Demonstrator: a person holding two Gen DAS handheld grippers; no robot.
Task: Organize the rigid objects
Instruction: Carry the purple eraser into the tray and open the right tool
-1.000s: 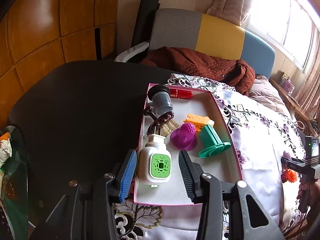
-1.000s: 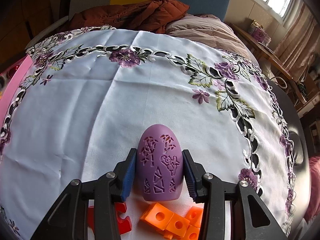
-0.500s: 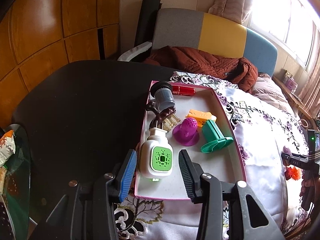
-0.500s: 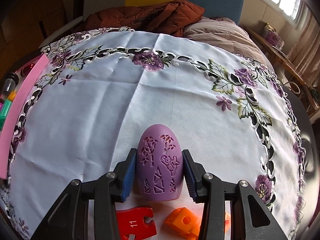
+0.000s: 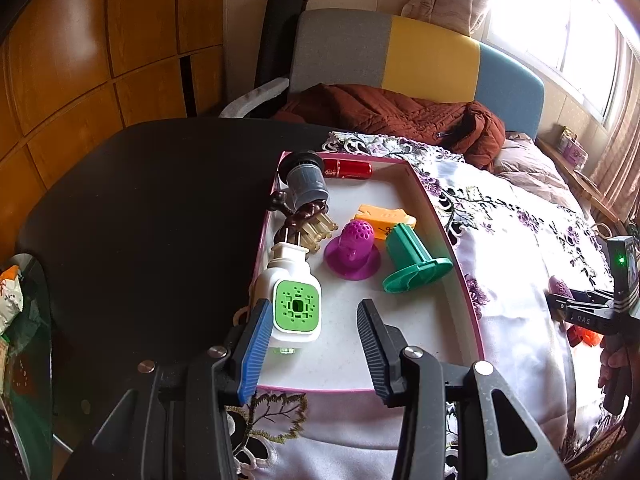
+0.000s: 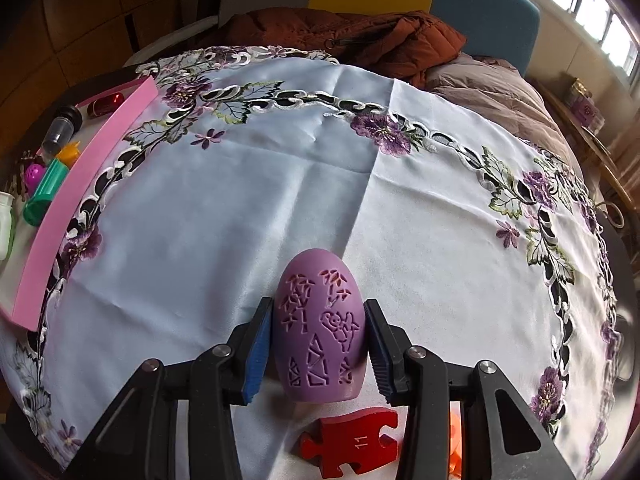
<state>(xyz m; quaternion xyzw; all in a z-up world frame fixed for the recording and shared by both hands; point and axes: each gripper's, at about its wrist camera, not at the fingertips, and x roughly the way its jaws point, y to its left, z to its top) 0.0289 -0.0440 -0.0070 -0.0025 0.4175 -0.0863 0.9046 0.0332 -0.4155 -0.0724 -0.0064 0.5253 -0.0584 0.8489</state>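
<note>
My right gripper (image 6: 318,308) is shut on a purple egg-shaped shell (image 6: 320,324) with cut-out patterns, held above the white embroidered cloth (image 6: 248,208). In the left wrist view that gripper (image 5: 576,312) shows at the far right with the egg (image 5: 559,288). My left gripper (image 5: 312,308) hangs open over the near end of the pink-rimmed tray (image 5: 444,232). A white plug-in device with a green face (image 5: 296,308) lies in the tray beside the blue left finger, with a clear gap to the right finger.
The tray also holds a grey capped tube (image 5: 306,182), a red cylinder (image 5: 348,169), an orange puzzle piece (image 5: 384,216), a magenta dome (image 5: 354,248) and a green flanged piece (image 5: 412,260). A red puzzle piece (image 6: 354,440) and orange blocks (image 6: 456,440) lie under my right gripper. The black tabletop (image 5: 160,208) lies left of the tray.
My right gripper has carried the egg leftward over the cloth; the pink tray has come into its view. The left gripper has barely shifted, and the plug-in device now shows nearer its left finger.
</note>
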